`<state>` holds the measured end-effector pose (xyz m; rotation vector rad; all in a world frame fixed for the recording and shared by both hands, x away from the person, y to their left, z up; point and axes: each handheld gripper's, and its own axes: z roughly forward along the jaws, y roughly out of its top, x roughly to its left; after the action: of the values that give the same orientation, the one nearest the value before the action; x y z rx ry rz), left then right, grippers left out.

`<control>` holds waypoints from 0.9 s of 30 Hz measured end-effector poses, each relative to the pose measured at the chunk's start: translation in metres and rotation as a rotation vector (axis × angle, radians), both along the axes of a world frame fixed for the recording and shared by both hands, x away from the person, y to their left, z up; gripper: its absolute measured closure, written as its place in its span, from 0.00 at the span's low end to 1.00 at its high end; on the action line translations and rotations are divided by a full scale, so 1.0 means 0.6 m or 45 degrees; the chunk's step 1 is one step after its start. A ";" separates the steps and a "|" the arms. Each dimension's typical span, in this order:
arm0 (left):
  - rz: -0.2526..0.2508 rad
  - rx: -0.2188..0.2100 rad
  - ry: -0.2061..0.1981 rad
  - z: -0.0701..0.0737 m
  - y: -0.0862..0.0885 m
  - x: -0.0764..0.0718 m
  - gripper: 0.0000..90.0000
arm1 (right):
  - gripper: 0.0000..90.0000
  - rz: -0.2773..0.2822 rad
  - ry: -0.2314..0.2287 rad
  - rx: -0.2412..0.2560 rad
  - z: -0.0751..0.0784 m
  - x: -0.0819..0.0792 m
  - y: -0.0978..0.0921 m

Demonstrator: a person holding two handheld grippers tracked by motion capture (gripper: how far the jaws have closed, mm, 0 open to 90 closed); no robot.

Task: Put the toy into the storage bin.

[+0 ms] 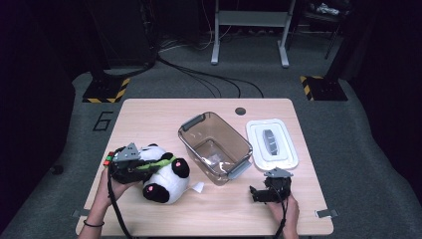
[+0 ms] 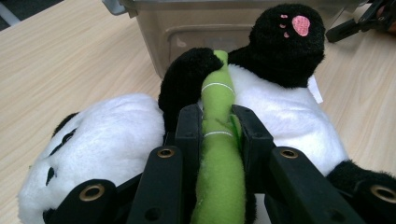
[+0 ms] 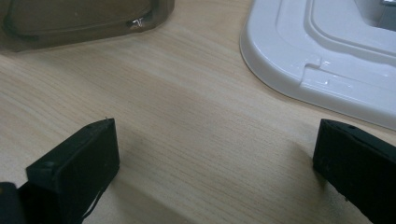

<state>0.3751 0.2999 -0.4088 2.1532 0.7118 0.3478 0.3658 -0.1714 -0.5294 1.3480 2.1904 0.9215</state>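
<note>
Left claw [image 2: 217,123] pinches plush panda's [image 2: 280,107] green stalk [image 2: 219,158] on wooden table [image 1: 149,119]

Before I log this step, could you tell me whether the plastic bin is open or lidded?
Open: the clear bin has no lid on it, and the white lid lies flat on the table beside it.

A wooden table [image 1: 149,112] is standing on grey carpet [image 1: 348,124]; black cables [image 1: 209,79] are trailing toward a grey metal frame [image 1: 249,30] in a dark room.
</note>
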 end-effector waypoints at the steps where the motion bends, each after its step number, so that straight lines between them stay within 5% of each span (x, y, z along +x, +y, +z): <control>1: 0.004 -0.006 0.000 0.002 0.000 -0.001 0.82 | 0.00 0.006 -0.001 -0.005 0.000 0.000 -0.001; 15: -0.025 -0.012 -0.042 0.048 0.005 -0.004 0.82 | 0.00 -0.007 0.000 0.006 0.000 0.000 0.001; 27: -0.051 0.002 -0.115 0.112 0.004 -0.001 0.82 | 0.00 -0.006 0.000 0.005 0.000 0.000 0.000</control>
<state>0.3747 0.3021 -0.3416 2.1355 0.6168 0.4219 0.3658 -0.1711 -0.5293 1.3550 2.1855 0.9246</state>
